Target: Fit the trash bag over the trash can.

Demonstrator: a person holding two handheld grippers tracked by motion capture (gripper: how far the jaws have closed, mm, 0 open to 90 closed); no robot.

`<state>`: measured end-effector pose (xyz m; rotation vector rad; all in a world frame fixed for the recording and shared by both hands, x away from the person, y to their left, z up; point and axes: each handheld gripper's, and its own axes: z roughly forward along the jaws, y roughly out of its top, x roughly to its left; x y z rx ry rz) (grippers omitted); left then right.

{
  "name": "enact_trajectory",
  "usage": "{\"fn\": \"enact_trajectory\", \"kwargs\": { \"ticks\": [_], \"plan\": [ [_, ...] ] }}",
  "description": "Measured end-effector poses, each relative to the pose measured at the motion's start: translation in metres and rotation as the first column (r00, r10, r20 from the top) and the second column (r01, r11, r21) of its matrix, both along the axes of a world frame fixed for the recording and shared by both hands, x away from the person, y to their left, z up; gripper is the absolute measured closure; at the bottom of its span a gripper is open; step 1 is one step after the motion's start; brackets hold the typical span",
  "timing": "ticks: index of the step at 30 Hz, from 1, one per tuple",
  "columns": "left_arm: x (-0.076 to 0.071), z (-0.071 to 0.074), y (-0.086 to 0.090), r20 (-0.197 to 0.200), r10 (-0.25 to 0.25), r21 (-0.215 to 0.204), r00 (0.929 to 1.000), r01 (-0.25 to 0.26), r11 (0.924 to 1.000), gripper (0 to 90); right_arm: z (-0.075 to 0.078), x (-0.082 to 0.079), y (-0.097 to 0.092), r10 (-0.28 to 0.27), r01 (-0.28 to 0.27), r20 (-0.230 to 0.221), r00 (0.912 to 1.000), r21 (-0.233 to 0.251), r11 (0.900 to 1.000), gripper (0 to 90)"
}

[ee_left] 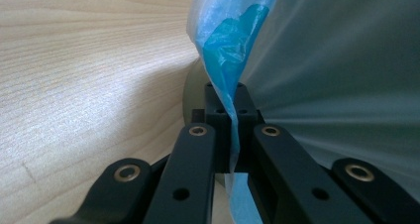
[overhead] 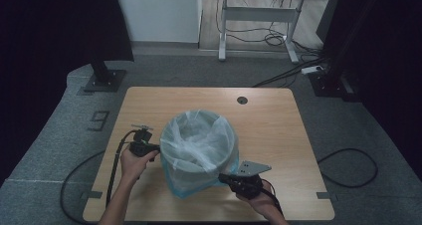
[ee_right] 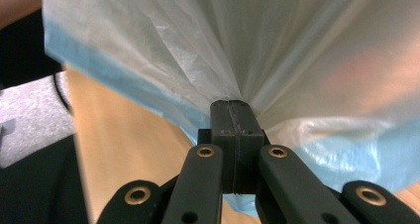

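Centred on the wooden worktop (overhead: 149,105), a bin (overhead: 199,160) is already lined; the bag (overhead: 199,135) hem, pinched by both jaws, remains to be pulled down.

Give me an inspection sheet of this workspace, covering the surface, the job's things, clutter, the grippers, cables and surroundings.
Surface: light wooden table with a round cable hole near the far edge.
Job's things: a round bin lined with a translucent bag that has a blue edge, folded down over the bin's outside.
Clutter: nothing seen.
Grippers: left hand-held gripper shut on the bag's blue edge; right hand-held gripper shut on the bag near its blue edge, at the bin's opposite side.
Cables: each gripper's cable trails off the near edge; a black cable loop on the floor at right.
Surroundings: grey carpet, a white desk frame with loose wires behind, black stands at both sides.
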<state>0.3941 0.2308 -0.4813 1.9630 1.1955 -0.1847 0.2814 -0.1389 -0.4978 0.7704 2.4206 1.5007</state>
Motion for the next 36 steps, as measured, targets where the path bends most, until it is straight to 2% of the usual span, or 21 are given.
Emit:
{"fn": "enact_trajectory", "kwargs": {
  "ticks": [4,6,7,8,9,11,12,13,15,17,19,23,25,27,30,32,34,36],
  "plan": [
    [0.003,-0.008,-0.005,-0.011,-0.005,0.01,0.9999,0.005,0.9999,89.6,-0.012,0.011,-0.005,-0.029,0.028,-0.025,0.9993,-0.011,0.9995,89.1],
    [0.002,-0.008,-0.005,-0.001,0.002,0.013,1.0,-0.002,0.9999,89.0,-0.018,0.015,-0.008,-0.044,0.043,-0.044,0.9981,-0.002,0.9991,89.0],
    [0.0,-0.006,-0.003,0.021,0.011,0.023,0.9997,-0.012,0.9997,85.1,-0.019,0.016,-0.01,-0.055,0.055,-0.042,0.9976,0.015,0.9984,88.8],
    [-0.004,-0.003,0.0,0.055,0.038,0.019,0.9978,-0.039,0.9991,78.7,-0.018,0.014,-0.012,-0.064,0.065,-0.029,0.9975,0.03,0.9975,84.5],
    [-0.007,0.0,0.003,0.089,0.055,0.017,0.9945,-0.057,0.9983,69.8,-0.015,0.013,-0.014,-0.07,0.071,-0.02,0.9973,0.06,0.9956,74.7],
    [-0.018,0.012,0.012,0.182,0.094,0.018,0.9788,-0.099,0.9949,54.7,-0.008,0.009,-0.018,-0.086,0.086,-0.007,0.9963,0.112,0.99,62.1],
    [-0.025,0.019,0.019,0.232,0.112,0.001,0.9661,-0.116,0.9933,47.0,-0.004,0.007,-0.021,-0.098,0.097,0.006,0.9951,0.137,0.9858,55.6],
    [-0.029,0.024,0.024,0.257,0.125,-0.023,0.9582,-0.123,0.9921,38.4,0.002,0.005,-0.024,-0.107,0.104,0.013,0.9941,0.172,0.9796,52.5],
    [-0.038,0.034,0.036,0.289,0.132,-0.069,0.9481,-0.117,0.9907,26.1,0.009,0.002,-0.029,-0.105,0.098,0.022,0.9942,0.219,0.9707,48.2],
    [-0.041,0.038,0.041,0.299,0.12,-0.08,0.9466,-0.1,0.9917,18.2,0.014,0.0,-0.033,-0.108,0.097,0.029,0.9938,0.252,0.9628,45.8],
    [-0.046,0.042,0.046,0.322,0.11,-0.078,0.9404,-0.09,0.9929,14.5,0.018,-0.001,-0.035,-0.113,0.099,0.036,0.9929,0.274,0.9565,44.2],
    [-0.055,0.053,0.056,0.367,0.094,-0.082,0.9255,-0.068,0.9943,14.4,0.022,-0.006,-0.045,-0.131,0.11,0.062,0.9895,0.269,0.957,42.0],
    [-0.059,0.061,0.058,0.388,0.081,-0.082,0.9182,-0.053,0.9952,14.7,0.021,-0.008,-0.054,-0.14,0.119,0.057,0.9886,0.274,0.9543,41.2],
    [-0.064,0.073,0.058,0.42,0.049,-0.074,0.9064,-0.019,0.9971,15.3,0.019,-0.01,-0.065,-0.156,0.137,0.05,0.9865,0.273,0.9523,40.7],
    [-0.068,0.093,0.048,0.459,-0.017,-0.041,0.8881,0.041,0.9983,16.2,0.015,-0.012,-0.082,-0.184,0.166,0.04,0.982,0.277,0.9463,40.4],
    [-0.068,0.106,0.037,0.475,-0.068,-0.009,0.8774,0.082,0.9966,16.7,0.013,-0.013,-0.092,-0.203,0.186,0.031,0.9787,0.282,0.9411,39.8],
    [-0.066,0.118,0.023,0.484,-0.124,0.028,0.8662,0.126,0.9916,16.7,0.01,-0.015,-0.101,-0.211,0.196,0.02,0.9773,0.291,0.9365,39.5],
    [-0.063,0.128,0.007,0.487,-0.185,0.072,0.8537,0.172,0.9825,16.7,0.008,-0.017,-0.108,-0.215,0.202,0.012,0.9764,0.299,0.9325,39.2]
  ]
}}
